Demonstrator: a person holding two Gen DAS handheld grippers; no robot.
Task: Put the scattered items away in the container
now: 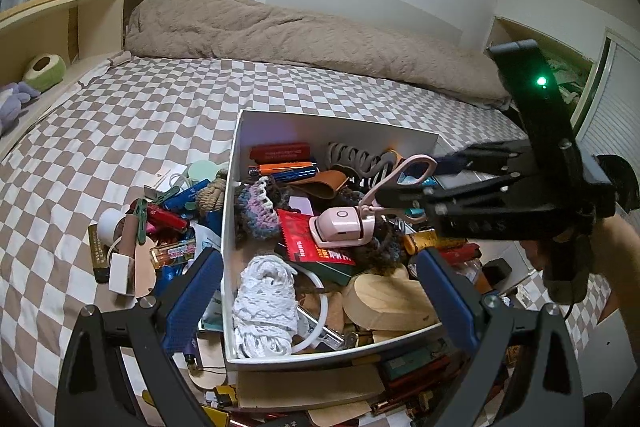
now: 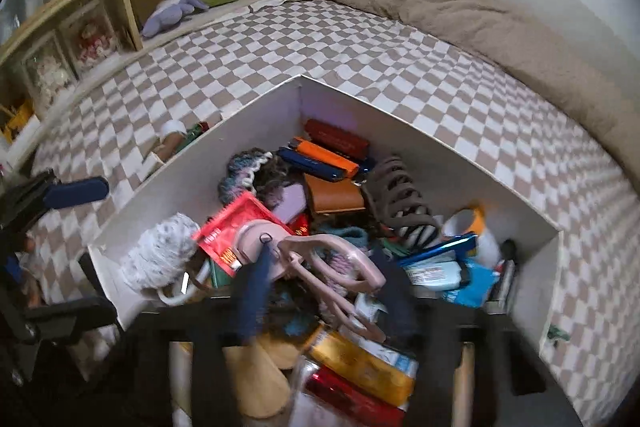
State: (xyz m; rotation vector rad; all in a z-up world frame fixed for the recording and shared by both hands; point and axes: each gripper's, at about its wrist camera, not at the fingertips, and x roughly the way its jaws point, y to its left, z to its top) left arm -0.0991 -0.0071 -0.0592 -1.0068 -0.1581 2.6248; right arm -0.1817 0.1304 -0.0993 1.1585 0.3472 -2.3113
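Holding pink scissors [image 1: 402, 183] over the white box [image 1: 336, 129] on the bed [image 1: 120, 115], your right gripper [image 1: 448, 167] has its jaws closed on their handles; your left gripper [image 1: 320, 291] hangs wide open, empty, at the box's near end

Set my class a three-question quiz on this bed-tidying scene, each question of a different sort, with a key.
1. True or false: the left gripper is open and holds nothing.
2. Multiple choice: what does the right gripper grip above the white cardboard box? A) a red booklet B) pink-handled scissors C) a white lace roll
3. Fill in: in the left wrist view, scattered items such as the red tube lie on the brown-and-white checked bedsheet to the ____ of the box.
Key: 1 true; 2 B; 3 left.
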